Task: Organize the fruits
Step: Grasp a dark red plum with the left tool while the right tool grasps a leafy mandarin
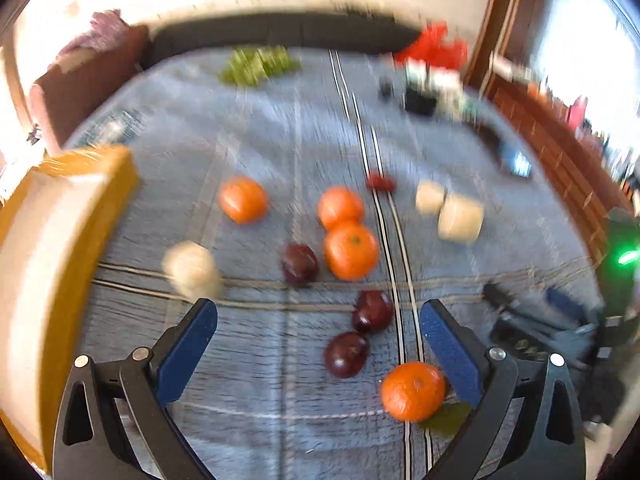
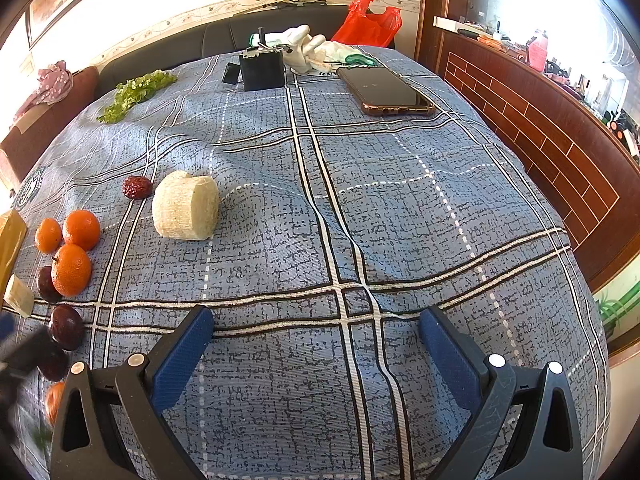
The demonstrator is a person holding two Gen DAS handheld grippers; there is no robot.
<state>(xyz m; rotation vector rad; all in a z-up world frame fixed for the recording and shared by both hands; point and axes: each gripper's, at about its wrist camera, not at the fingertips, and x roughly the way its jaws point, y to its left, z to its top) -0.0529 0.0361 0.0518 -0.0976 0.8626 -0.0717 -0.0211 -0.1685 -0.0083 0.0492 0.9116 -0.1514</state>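
Hovering released above the desk (image 1: 280,140), left hand-held gripper (image 1: 318,316) lines up on plums (image 1: 346,354) beside the orange (image 1: 413,391); right hand-held gripper (image 2: 316,322) idles released.

Left wrist view motion-blurred, yellow box (image 1: 60,240) cut by left edge, far clutter (image 1: 432,80) unreadable.
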